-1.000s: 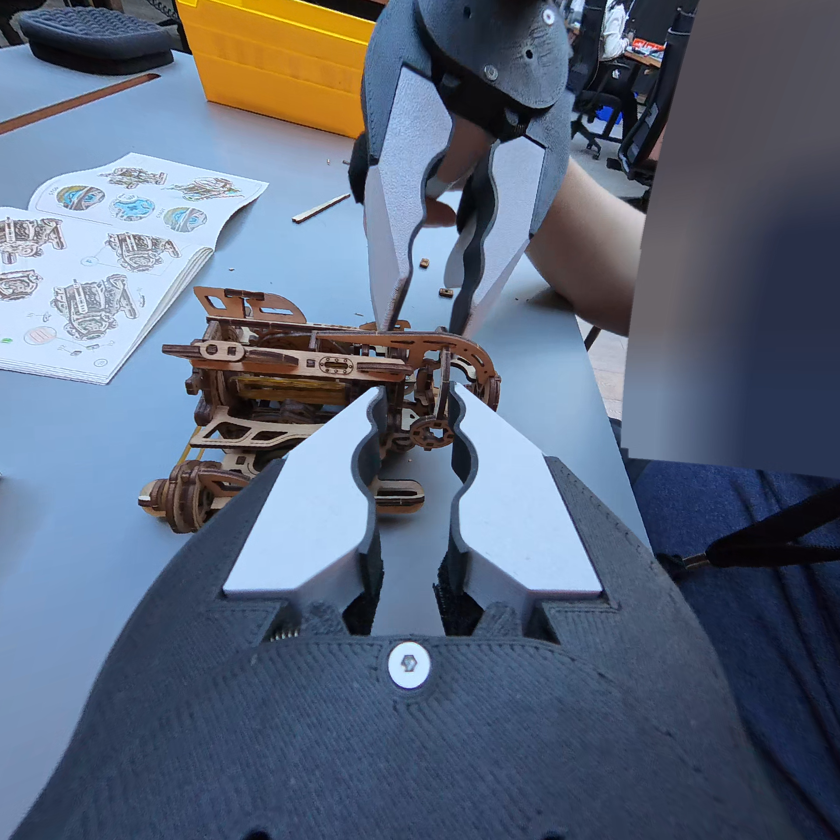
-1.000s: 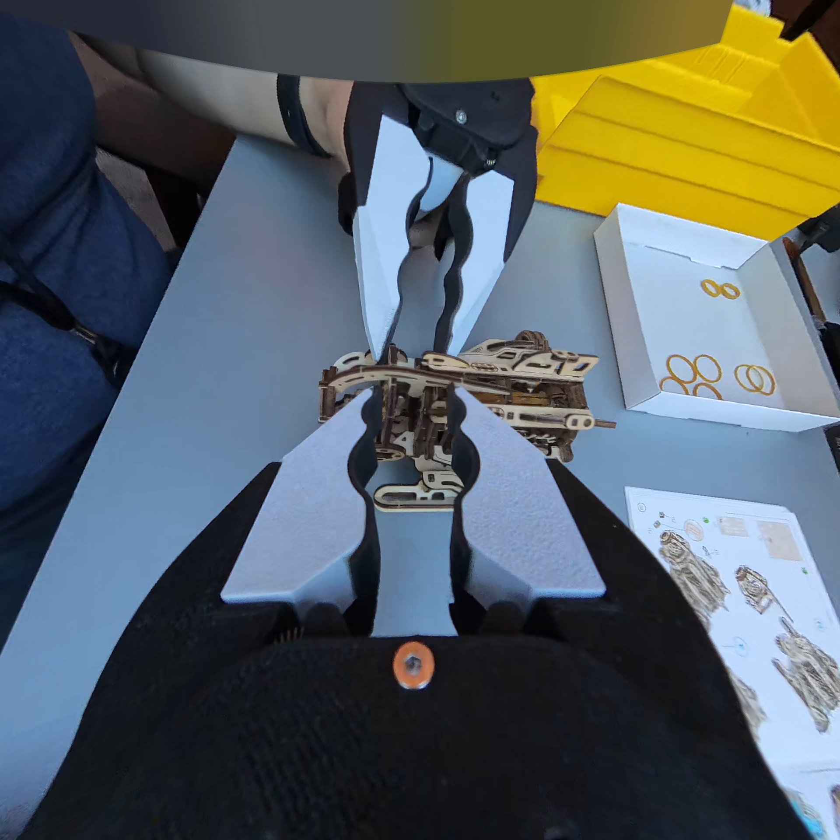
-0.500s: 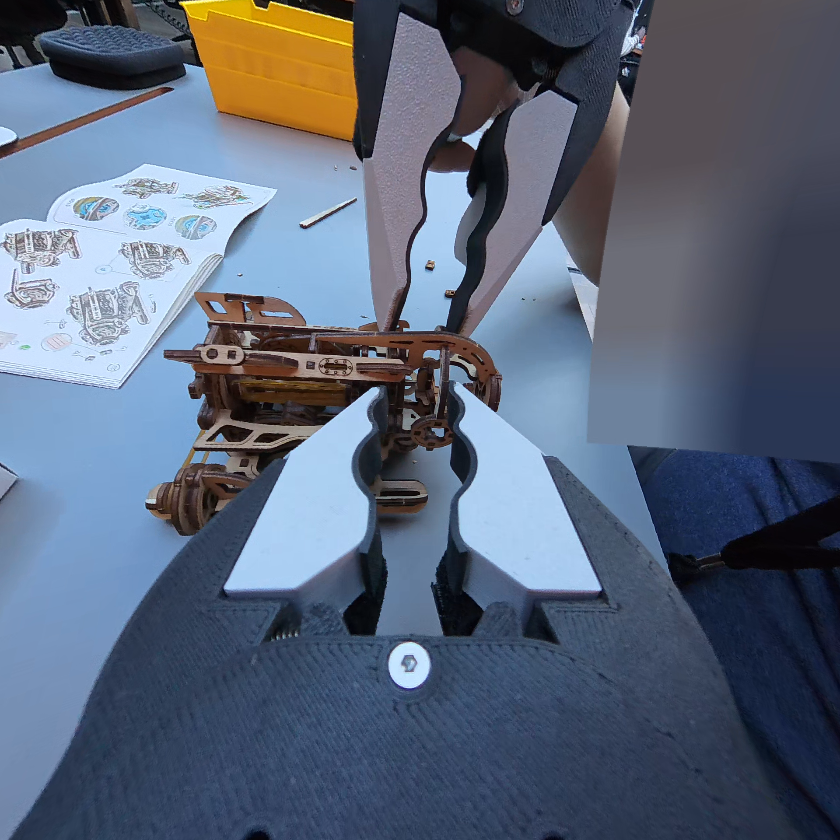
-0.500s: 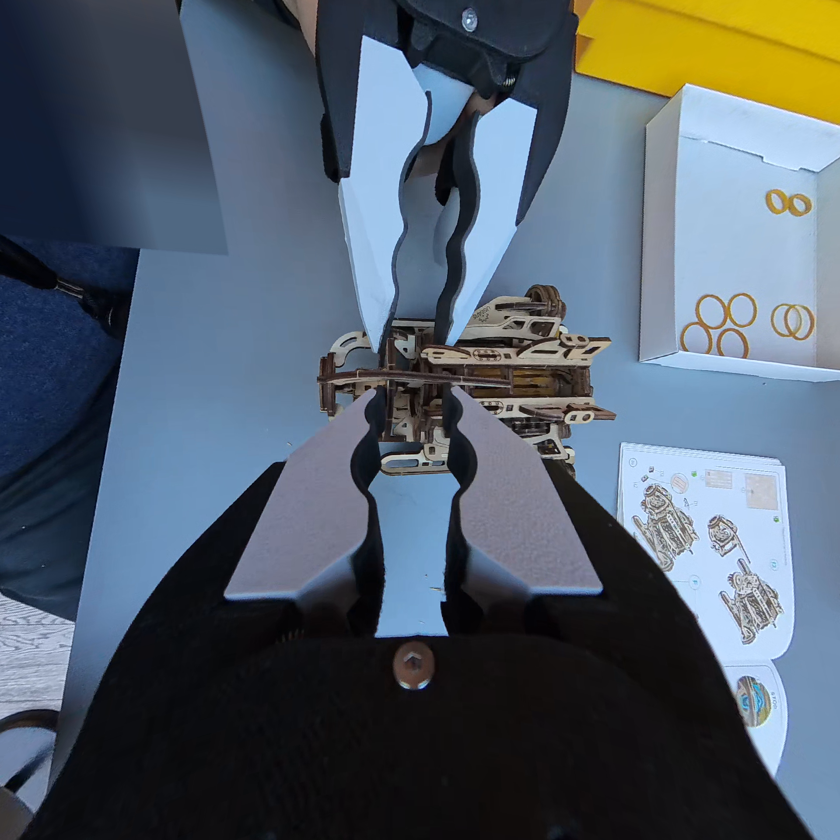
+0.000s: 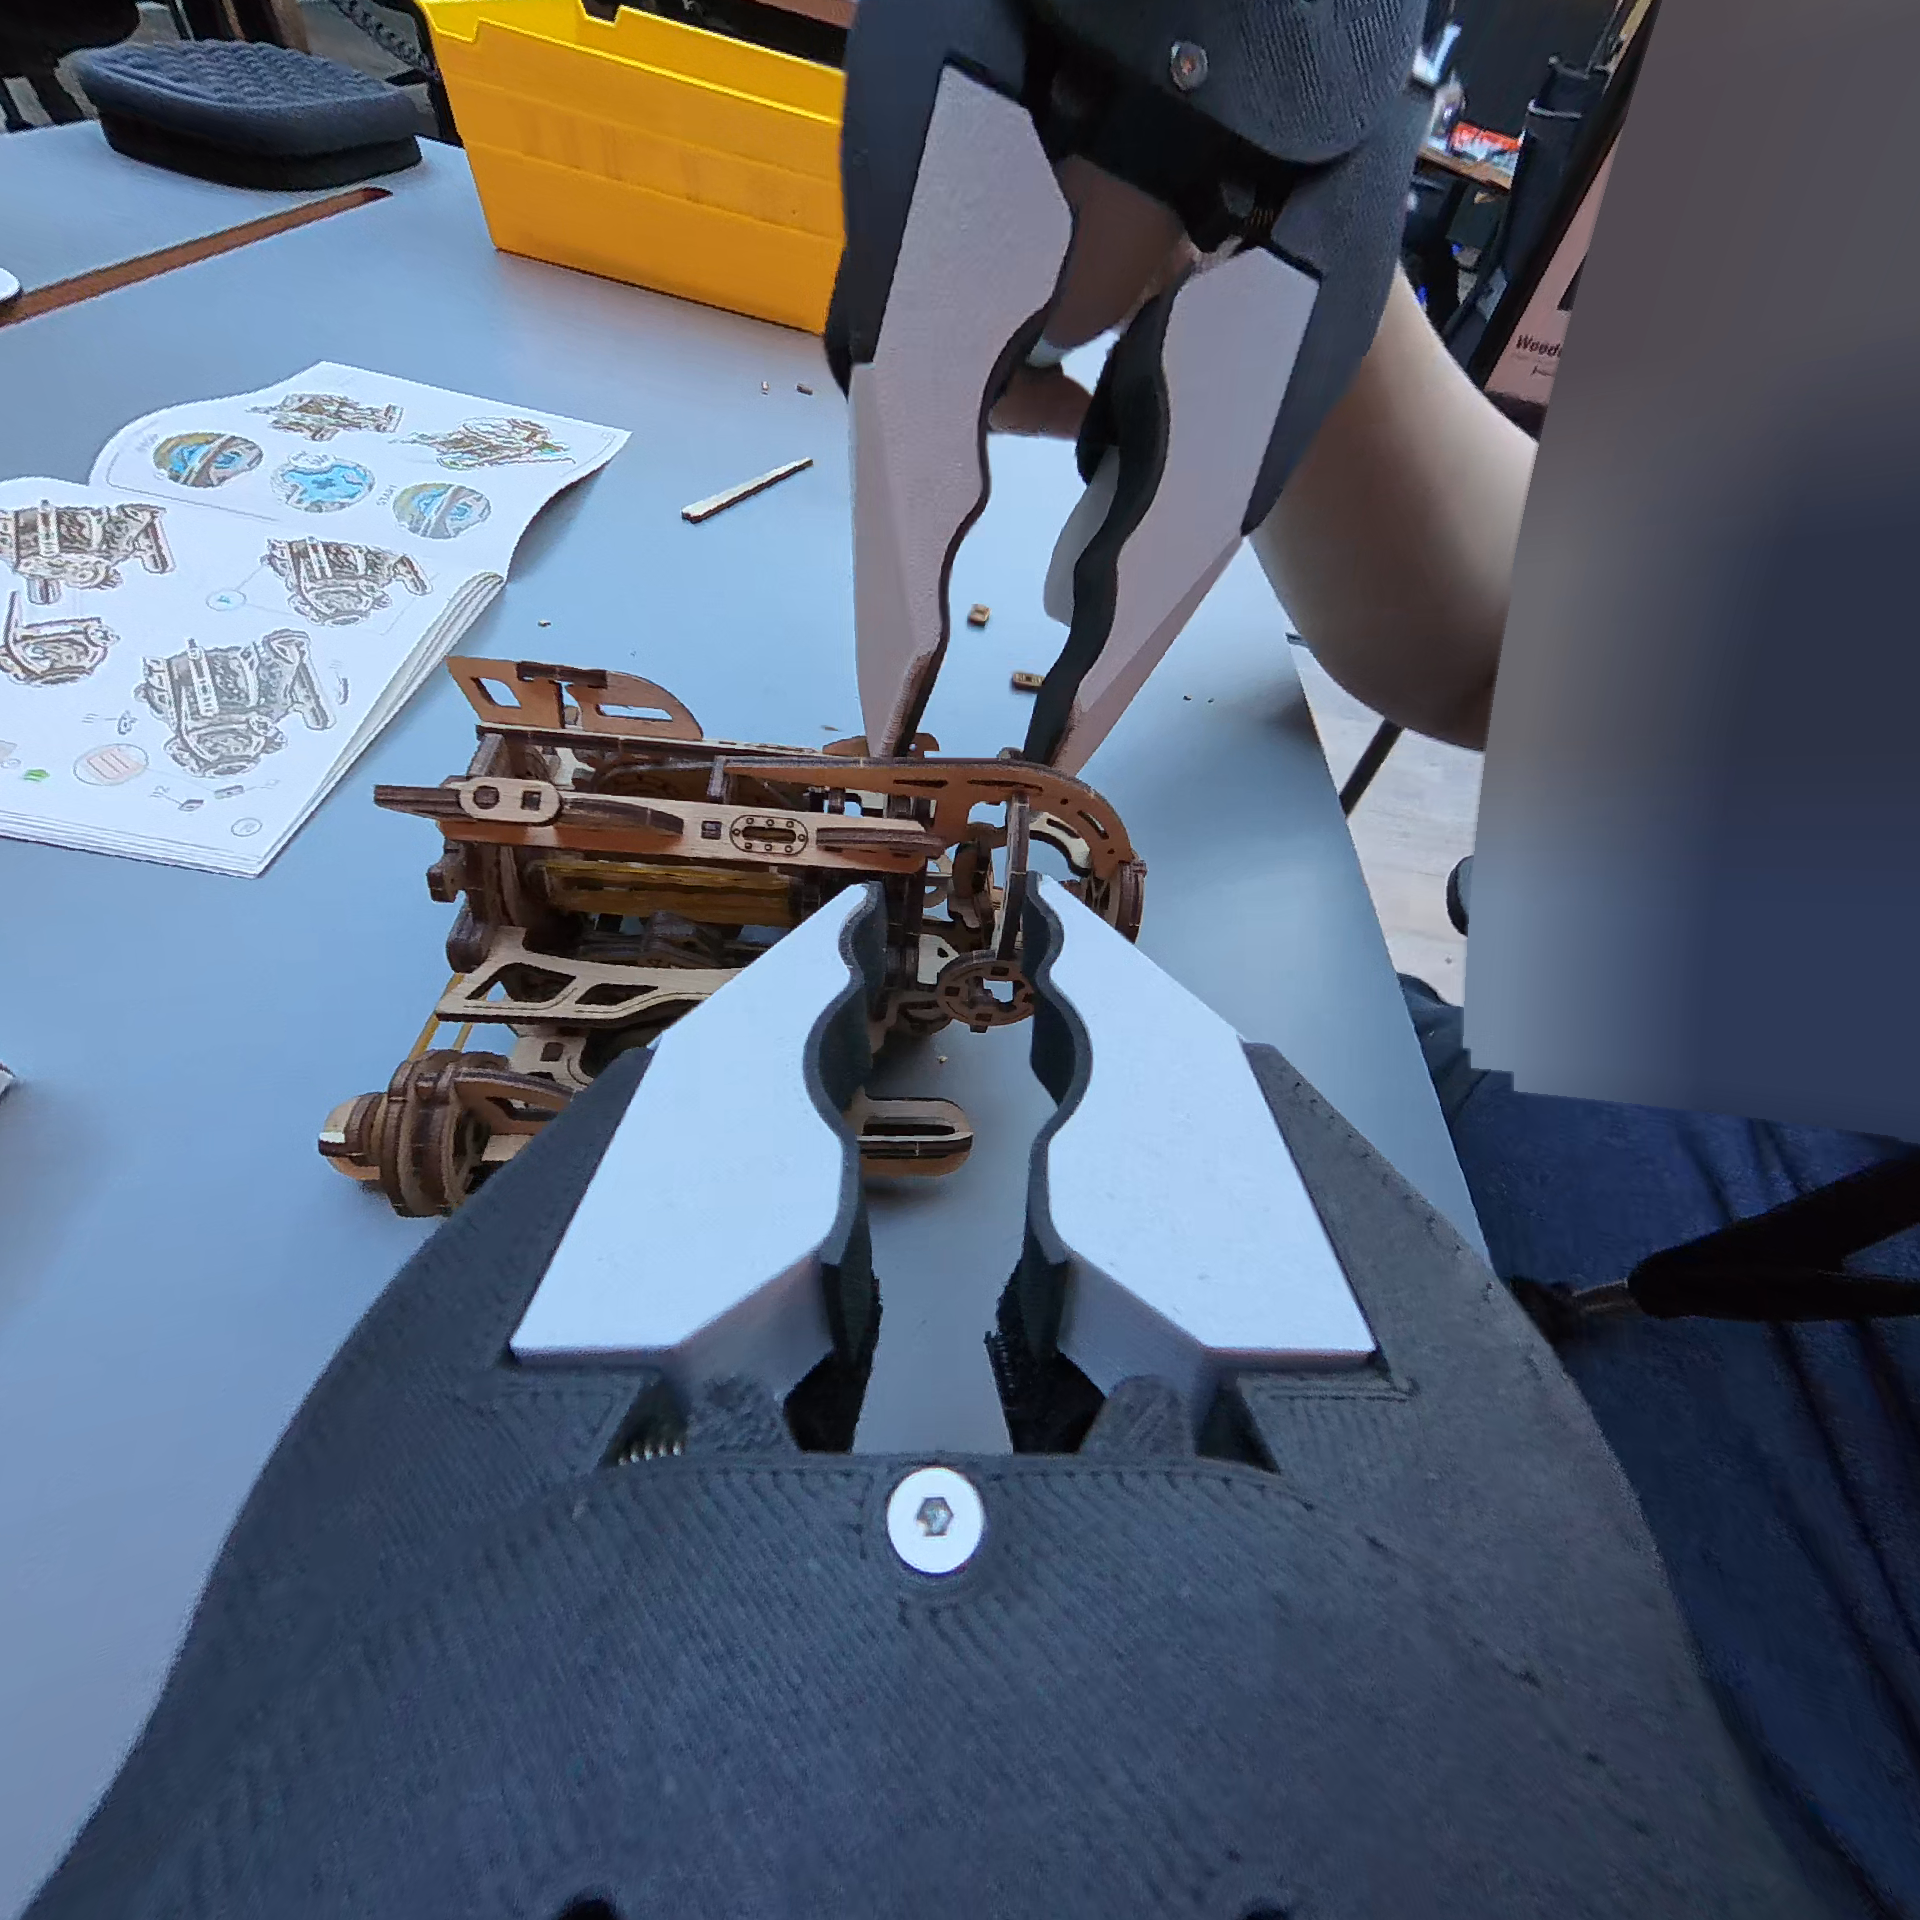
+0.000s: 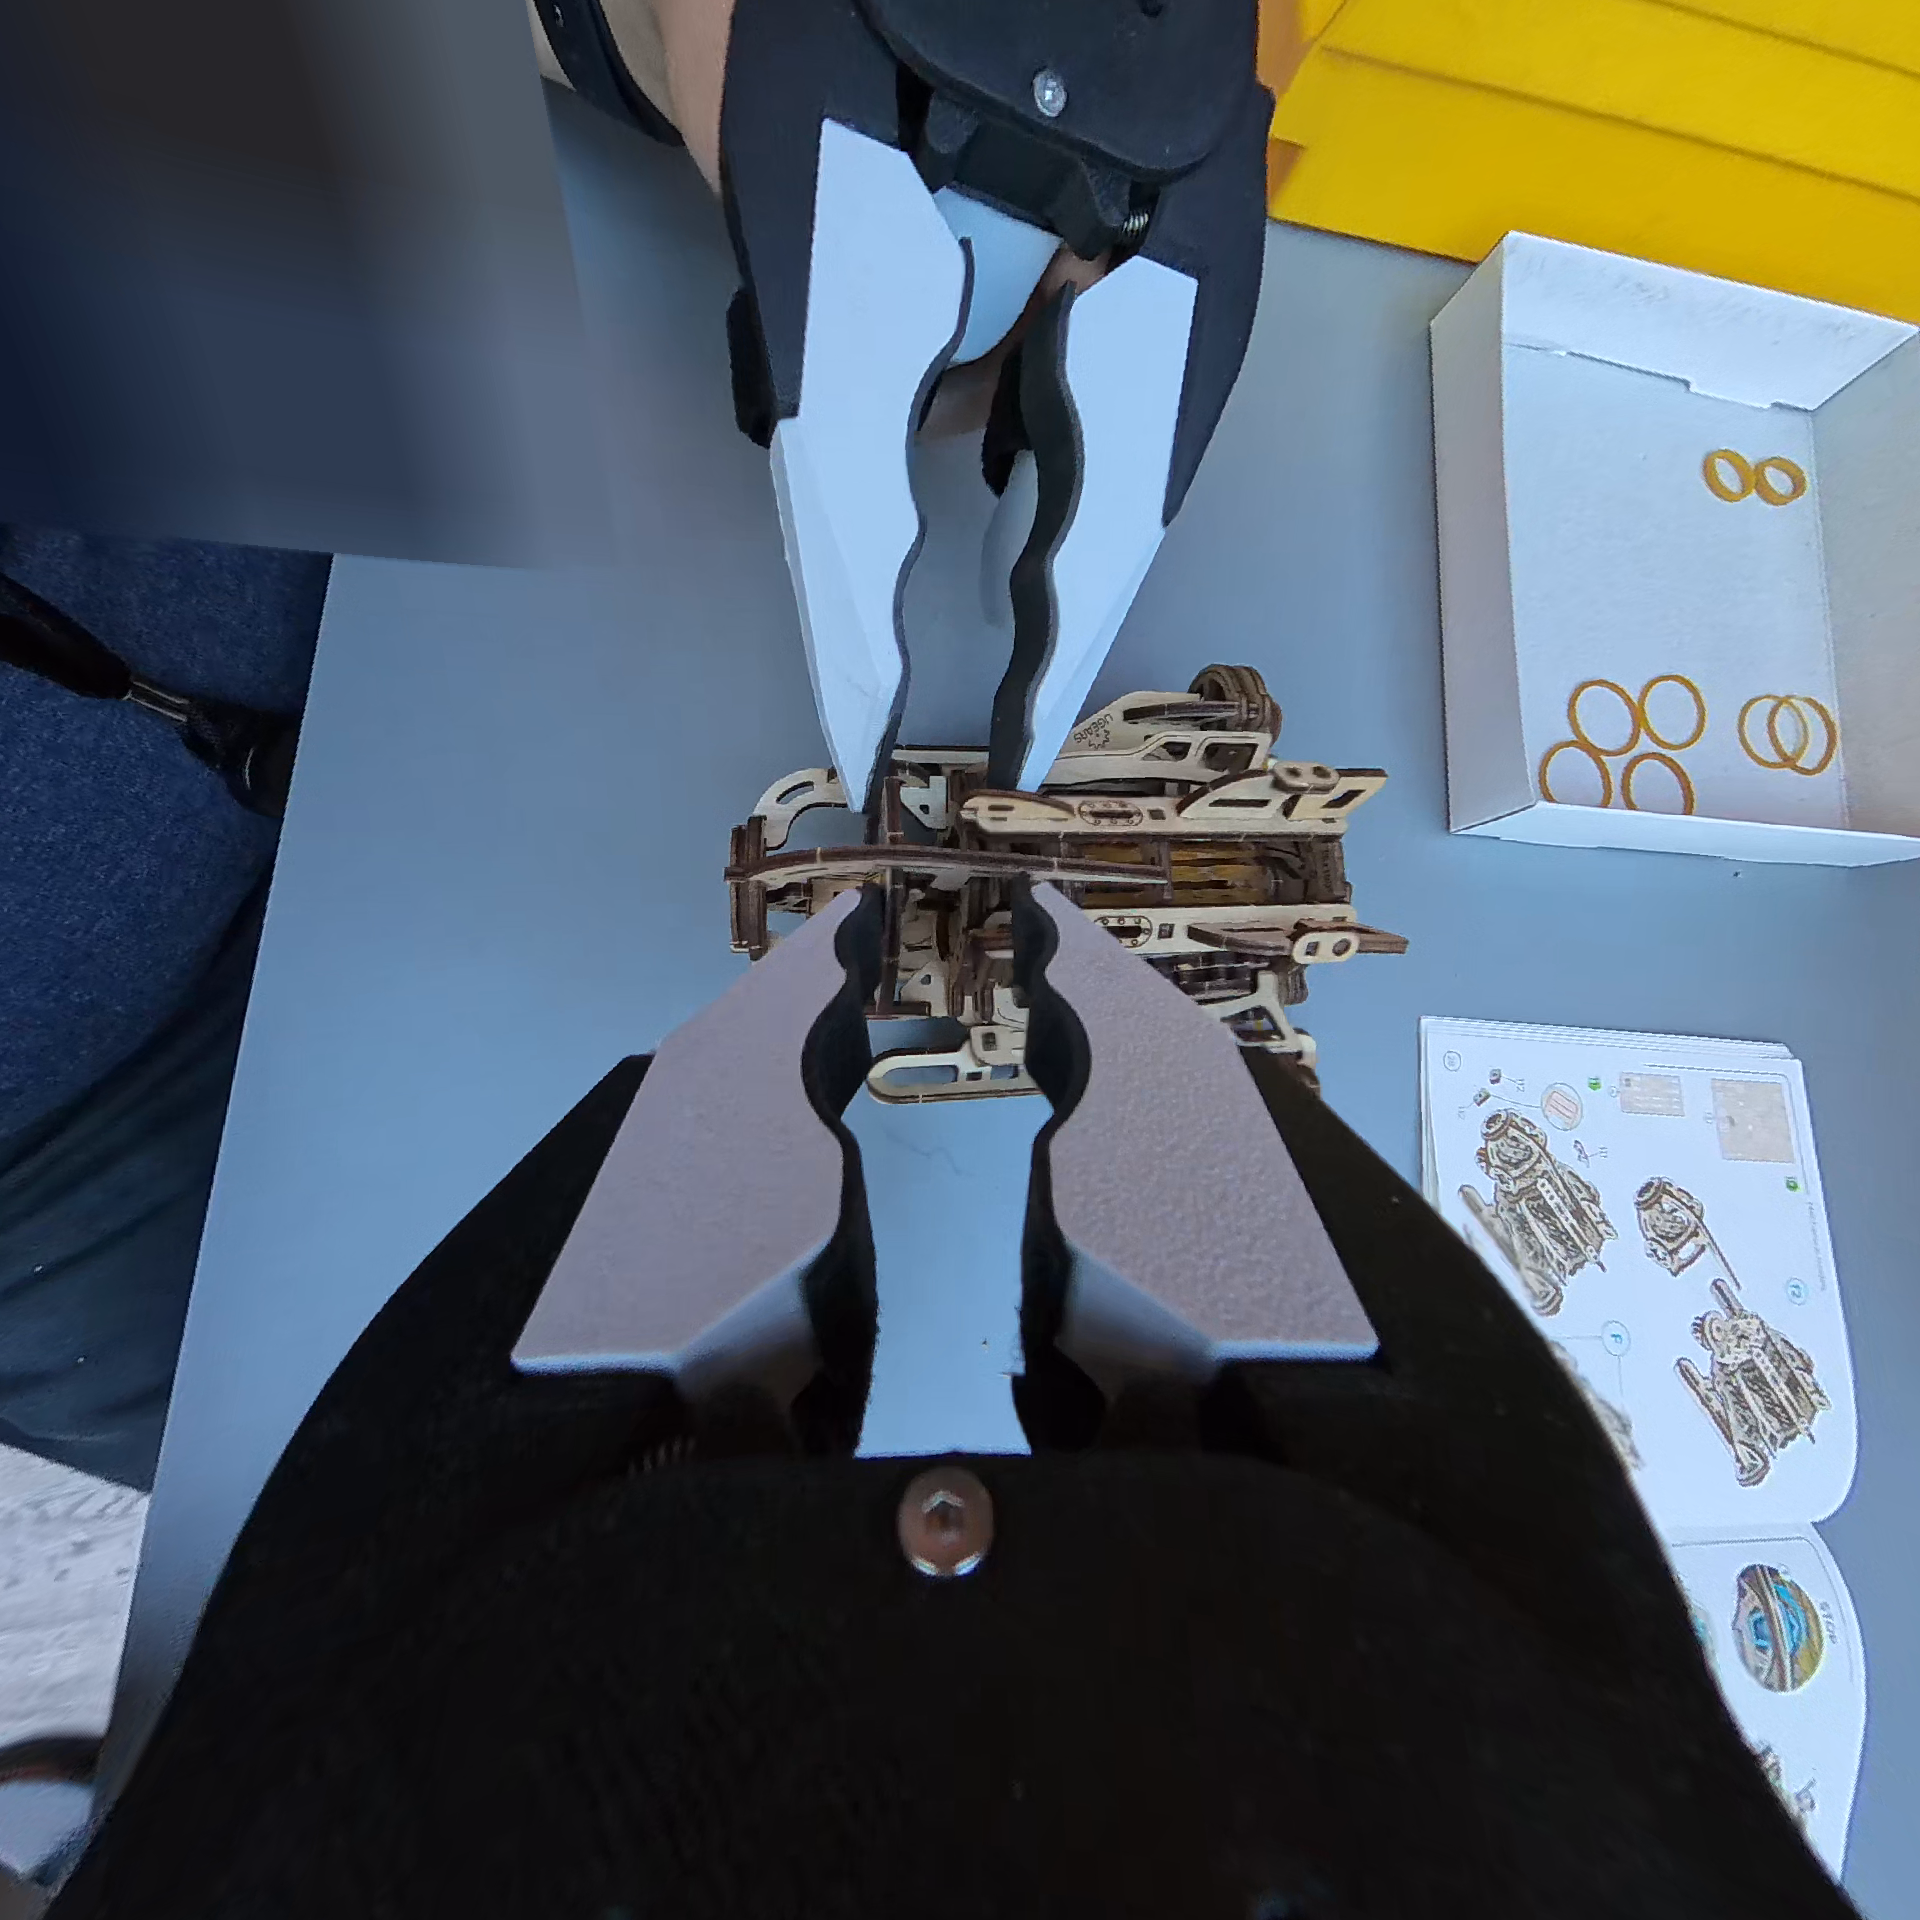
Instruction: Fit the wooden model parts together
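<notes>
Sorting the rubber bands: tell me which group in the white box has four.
The cluster at the box's near edge, toward the model. The other two groups are pairs: one beside it, one nearer the far wall.

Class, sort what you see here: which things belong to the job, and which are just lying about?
In use: wooden model, left gripper, right gripper, instruction booklet.
Lying about: yellow bin, white box of rubber bands, loose wooden strip.
</notes>
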